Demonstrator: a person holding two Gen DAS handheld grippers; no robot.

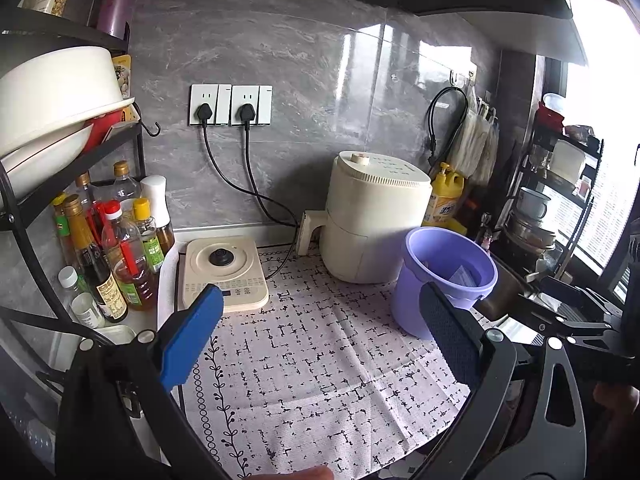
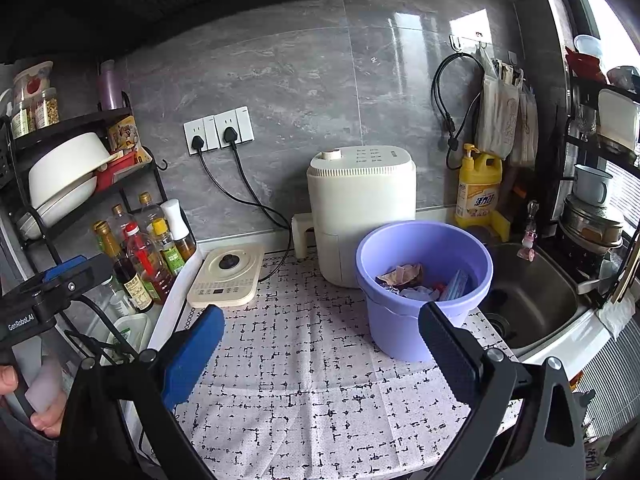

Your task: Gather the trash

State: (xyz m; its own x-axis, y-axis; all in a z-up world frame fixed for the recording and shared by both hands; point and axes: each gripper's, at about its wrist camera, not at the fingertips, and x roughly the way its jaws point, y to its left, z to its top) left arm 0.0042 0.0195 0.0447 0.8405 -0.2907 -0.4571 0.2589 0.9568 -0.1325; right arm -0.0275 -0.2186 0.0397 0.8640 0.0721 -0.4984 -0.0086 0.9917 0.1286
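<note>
Both the left gripper [image 1: 320, 332] and right gripper [image 2: 322, 346] hang wide open and empty above a patterned cloth [image 2: 320, 380], near a purple bucket [image 2: 400, 332] holding crumpled trash [image 2: 404, 276].

We note the bucket [image 2: 404, 320] is lilac — its trash [image 2: 404, 274] is brown, white, red and pale blue. The cloth [image 2: 320, 380] is pale pink with a broken black grid and a black vine border. The air fryer [image 2: 360, 208] and induction plate [image 2: 226, 276] are cream. The detergent bottle [image 2: 478, 188] is yellow. The wall [image 2: 280, 80] is veined grey — sockets [image 2: 218, 128] white.
</note>
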